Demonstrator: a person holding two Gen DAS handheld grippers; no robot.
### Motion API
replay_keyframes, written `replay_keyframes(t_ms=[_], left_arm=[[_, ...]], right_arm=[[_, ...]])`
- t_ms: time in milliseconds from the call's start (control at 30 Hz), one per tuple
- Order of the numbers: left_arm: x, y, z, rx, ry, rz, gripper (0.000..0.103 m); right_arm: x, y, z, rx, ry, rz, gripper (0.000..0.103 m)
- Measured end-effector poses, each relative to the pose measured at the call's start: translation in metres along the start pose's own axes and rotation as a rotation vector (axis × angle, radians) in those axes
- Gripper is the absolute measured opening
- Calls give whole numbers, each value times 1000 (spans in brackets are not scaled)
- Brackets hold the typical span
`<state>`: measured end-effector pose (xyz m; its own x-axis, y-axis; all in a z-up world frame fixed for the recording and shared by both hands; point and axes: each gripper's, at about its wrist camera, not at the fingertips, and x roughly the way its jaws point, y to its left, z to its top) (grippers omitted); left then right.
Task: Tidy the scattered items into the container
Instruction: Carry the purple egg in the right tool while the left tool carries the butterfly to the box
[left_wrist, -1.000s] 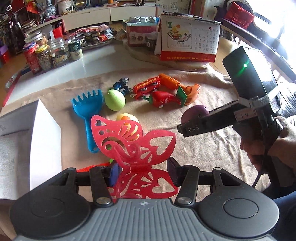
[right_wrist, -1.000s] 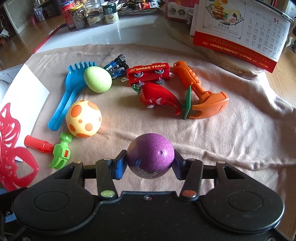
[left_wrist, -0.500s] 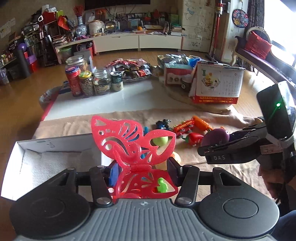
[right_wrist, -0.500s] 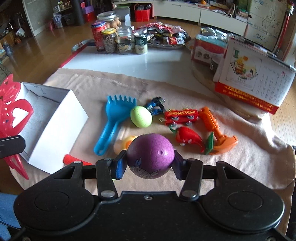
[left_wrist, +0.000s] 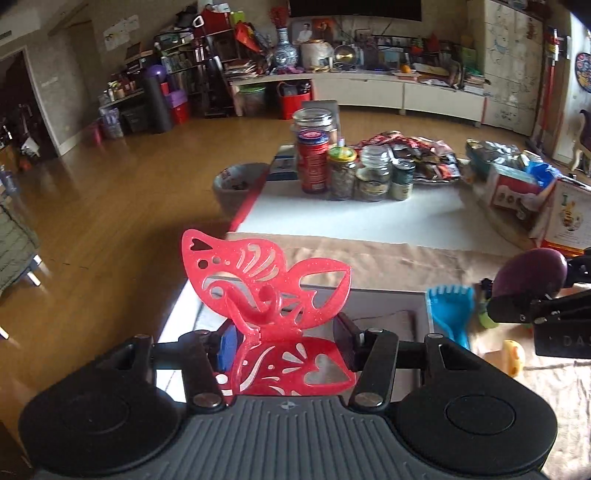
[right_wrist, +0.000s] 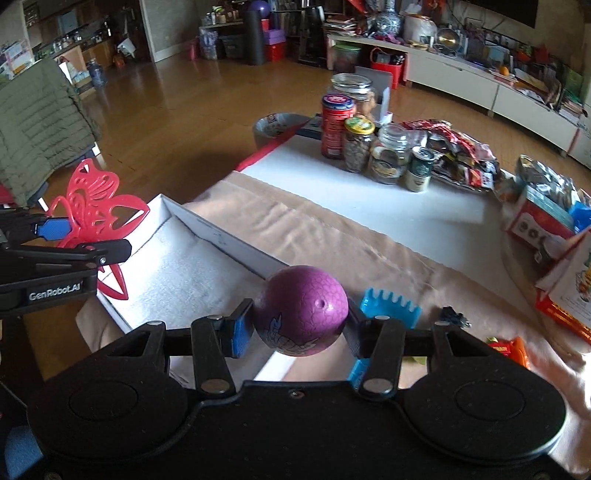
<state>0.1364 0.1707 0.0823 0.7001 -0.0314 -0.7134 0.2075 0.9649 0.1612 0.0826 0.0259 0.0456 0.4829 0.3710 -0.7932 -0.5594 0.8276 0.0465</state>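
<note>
My left gripper (left_wrist: 286, 341) is shut on a red cut-out butterfly (left_wrist: 266, 291), held above the white box (left_wrist: 391, 299). From the right wrist view that butterfly (right_wrist: 96, 210) hangs over the box's left side. My right gripper (right_wrist: 301, 325) is shut on a purple ball (right_wrist: 301, 310), held over the box's near right corner (right_wrist: 229, 243). In the left wrist view the purple ball (left_wrist: 532, 273) shows at the right edge. The box's floor (right_wrist: 184, 273) is lined with white cloth. A blue toy rake (right_wrist: 388, 306) lies on the beige cloth just right of the box.
Several jars and cans (right_wrist: 354, 136) stand at the table's far end beside snack packets (right_wrist: 461, 155). A desk calendar (right_wrist: 569, 288) and a printed carton (right_wrist: 543, 221) sit at the right. A yellow spotted egg (left_wrist: 515, 356) and an orange toy (right_wrist: 513, 350) lie on the cloth.
Both grippers have risen and swung left from the toys toward the white box, each keeping its hold. The box now lies below both; most toys have left view.
</note>
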Motion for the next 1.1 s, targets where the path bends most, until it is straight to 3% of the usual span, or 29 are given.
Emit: replay_keyframes(t_ms=[167, 300, 833, 1100], left_arm=[[29, 34, -6, -13, 71, 57, 54], [45, 46, -13, -28, 116, 47, 54], [55, 23, -26, 56, 177, 57, 54], [59, 25, -38, 108, 249, 63, 54]], right_arm=[[30, 30, 8, -34, 37, 33, 50], [47, 45, 7, -47, 69, 42, 50], [44, 50, 8, -72, 86, 30, 50], [51, 55, 8, -79, 111, 32, 50]])
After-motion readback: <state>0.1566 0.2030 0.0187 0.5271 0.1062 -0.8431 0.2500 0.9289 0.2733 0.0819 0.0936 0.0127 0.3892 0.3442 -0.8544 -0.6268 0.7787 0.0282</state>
